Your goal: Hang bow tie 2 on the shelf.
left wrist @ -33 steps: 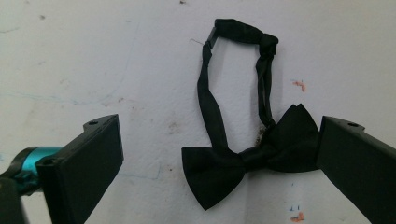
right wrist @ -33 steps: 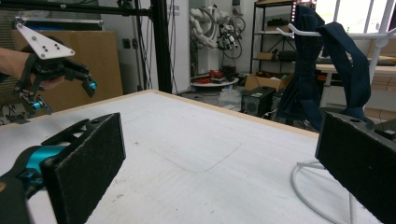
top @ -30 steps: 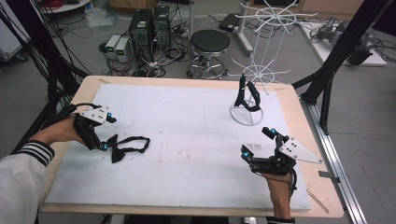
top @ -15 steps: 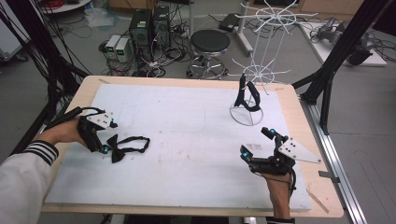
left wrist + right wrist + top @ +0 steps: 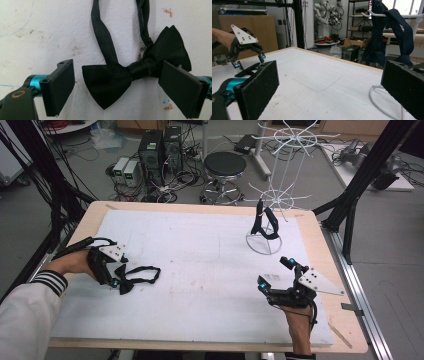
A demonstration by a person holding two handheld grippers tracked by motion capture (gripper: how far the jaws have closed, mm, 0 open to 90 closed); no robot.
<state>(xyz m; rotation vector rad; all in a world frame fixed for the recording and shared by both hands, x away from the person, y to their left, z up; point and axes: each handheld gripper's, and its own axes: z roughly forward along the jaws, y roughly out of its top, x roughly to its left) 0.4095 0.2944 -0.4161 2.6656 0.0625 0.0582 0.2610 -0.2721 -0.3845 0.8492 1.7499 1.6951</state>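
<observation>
Black pads of my left gripper (image 5: 116, 93) stand apart and have just been closing around one black bow tie (image 5: 125, 75), which lies flat on the white table (image 5: 200, 250), not yet pinched. My right gripper (image 5: 274, 276) holds its jaws wide on nothing. I count one wire stand (image 5: 280, 195), one dark tie (image 5: 264, 222) draped on it.

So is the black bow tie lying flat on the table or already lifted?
Lying flat: the bow tie rests on the white table cover, between the left gripper pads.
</observation>
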